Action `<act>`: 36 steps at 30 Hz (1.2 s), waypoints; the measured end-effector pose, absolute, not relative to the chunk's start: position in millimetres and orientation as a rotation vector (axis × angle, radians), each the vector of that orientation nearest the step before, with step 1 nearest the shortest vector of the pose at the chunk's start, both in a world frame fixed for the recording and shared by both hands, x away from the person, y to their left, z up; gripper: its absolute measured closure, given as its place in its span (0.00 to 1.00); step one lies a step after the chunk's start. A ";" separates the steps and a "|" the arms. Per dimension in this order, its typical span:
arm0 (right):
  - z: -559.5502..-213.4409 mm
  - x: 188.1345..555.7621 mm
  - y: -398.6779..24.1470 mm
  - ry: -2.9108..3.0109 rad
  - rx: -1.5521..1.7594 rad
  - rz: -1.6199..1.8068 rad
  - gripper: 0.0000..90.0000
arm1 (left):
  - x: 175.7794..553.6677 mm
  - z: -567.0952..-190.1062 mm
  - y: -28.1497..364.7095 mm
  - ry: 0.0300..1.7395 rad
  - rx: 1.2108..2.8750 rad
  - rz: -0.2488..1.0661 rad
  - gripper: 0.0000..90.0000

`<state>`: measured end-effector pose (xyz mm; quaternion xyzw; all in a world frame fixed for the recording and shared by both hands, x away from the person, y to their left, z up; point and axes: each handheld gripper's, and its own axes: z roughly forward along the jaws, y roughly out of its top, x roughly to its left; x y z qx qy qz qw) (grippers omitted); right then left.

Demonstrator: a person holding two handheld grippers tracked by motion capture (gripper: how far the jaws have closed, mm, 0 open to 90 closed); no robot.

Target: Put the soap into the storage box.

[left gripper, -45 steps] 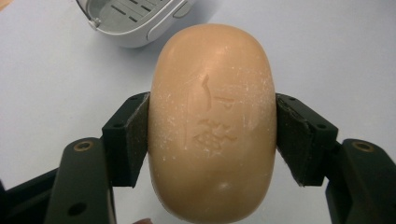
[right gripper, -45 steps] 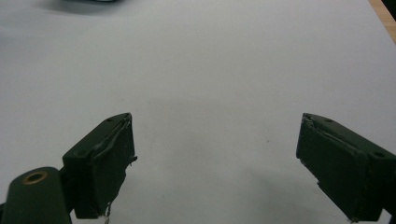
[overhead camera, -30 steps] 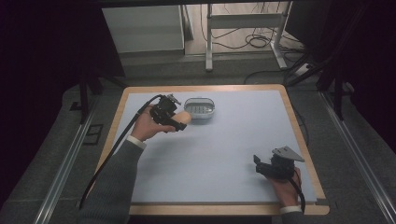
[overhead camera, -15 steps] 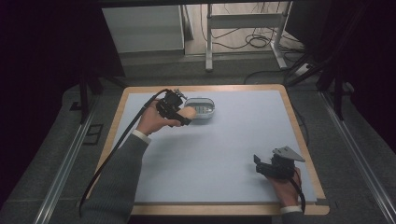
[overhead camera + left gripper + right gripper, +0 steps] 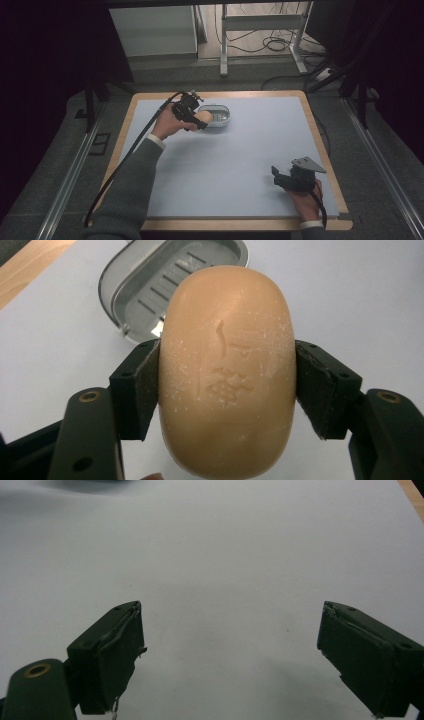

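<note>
A tan oval soap bar sits clamped across its narrow middle in the left gripper, its long axis running straight out along the jaws — rounded nose pointing ahead, stamped face turned toward the gripper's camera. Just beyond that nose lies a grey ribbed soap dish, the bar's tip overlapping its near rim in the left gripper view. Well apart, the right gripper rests low over the pale blue mat, jaws spread wide, nothing between them.
</note>
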<state>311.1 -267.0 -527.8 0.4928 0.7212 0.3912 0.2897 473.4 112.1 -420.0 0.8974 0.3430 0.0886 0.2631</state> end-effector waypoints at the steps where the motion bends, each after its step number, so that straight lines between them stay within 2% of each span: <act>1: -527.8 311.1 -267.1 1.923 1.316 1.045 0.13 | 474.5 -420.1 110.9 0.928 2.425 0.240 0.36; 36: -527.6 311.1 -267.4 1.928 1.321 1.051 0.13 | 531.8 -432.9 73.0 0.856 2.490 0.205 0.36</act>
